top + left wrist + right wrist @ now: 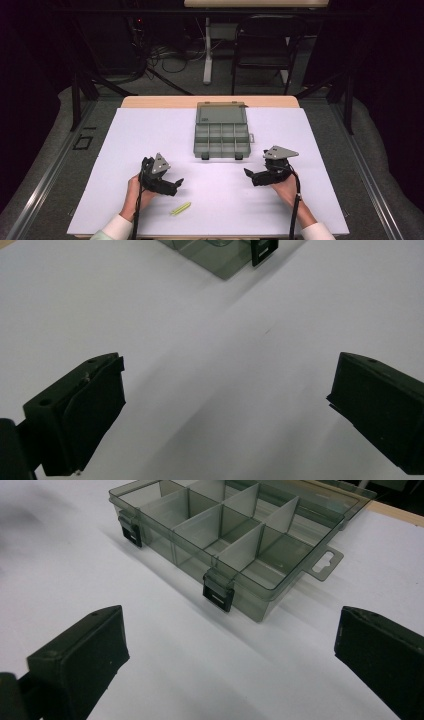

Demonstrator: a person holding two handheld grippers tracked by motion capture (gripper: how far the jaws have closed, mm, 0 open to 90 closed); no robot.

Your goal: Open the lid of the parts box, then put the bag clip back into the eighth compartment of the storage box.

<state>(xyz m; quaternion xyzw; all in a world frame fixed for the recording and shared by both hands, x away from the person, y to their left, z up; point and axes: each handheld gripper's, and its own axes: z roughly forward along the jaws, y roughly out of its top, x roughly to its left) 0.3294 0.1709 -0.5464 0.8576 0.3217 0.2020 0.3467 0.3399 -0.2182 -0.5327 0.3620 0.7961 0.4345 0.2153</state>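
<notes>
Two grippers sit low over the white table (150,130) in your hands: your left gripper (176,185) has its jaws wide apart with nothing between them, and your right gripper (249,175) is spread just as wide and bare. Between and beyond them lies the grey compartment box (221,136), lid open, its black latches (218,594) facing you. Near your left gripper, toward you, rests a yellow-green strip (180,208).

Behind the white table (150,130) stands a black chair (262,42) on the grey floor (165,85); cables (165,62) lie left of the chair, and darkness surrounds the table.
</notes>
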